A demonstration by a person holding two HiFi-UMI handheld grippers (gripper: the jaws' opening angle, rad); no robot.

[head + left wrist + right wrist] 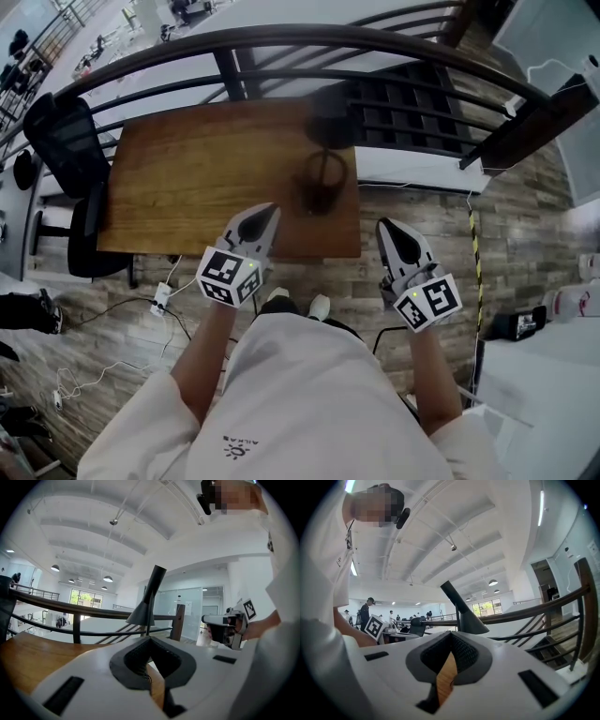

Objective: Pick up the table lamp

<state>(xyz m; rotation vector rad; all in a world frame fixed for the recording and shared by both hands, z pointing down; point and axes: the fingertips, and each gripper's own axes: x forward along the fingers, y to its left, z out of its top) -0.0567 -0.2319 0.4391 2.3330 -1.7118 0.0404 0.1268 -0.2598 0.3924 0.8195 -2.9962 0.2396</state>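
A dark table lamp (323,155) with a round base and a cone shade stands on the right part of the wooden table (187,178). My left gripper (270,212) hovers over the table's front edge, just left of the lamp's base, shut and empty. Off the table's front right corner, my right gripper (386,226) is shut with nothing in it. In the left gripper view the lamp (143,613) rises straight ahead of the left gripper (150,638). In the right gripper view the lamp (470,622) stands just beyond the right gripper (451,633).
A curved black railing (281,37) runs behind the table, with dark stairs (403,112) beyond it. A black office chair (61,141) stands at the table's left end. A power strip and cables (161,298) lie on the wood floor. A white surface (539,375) sits at the lower right.
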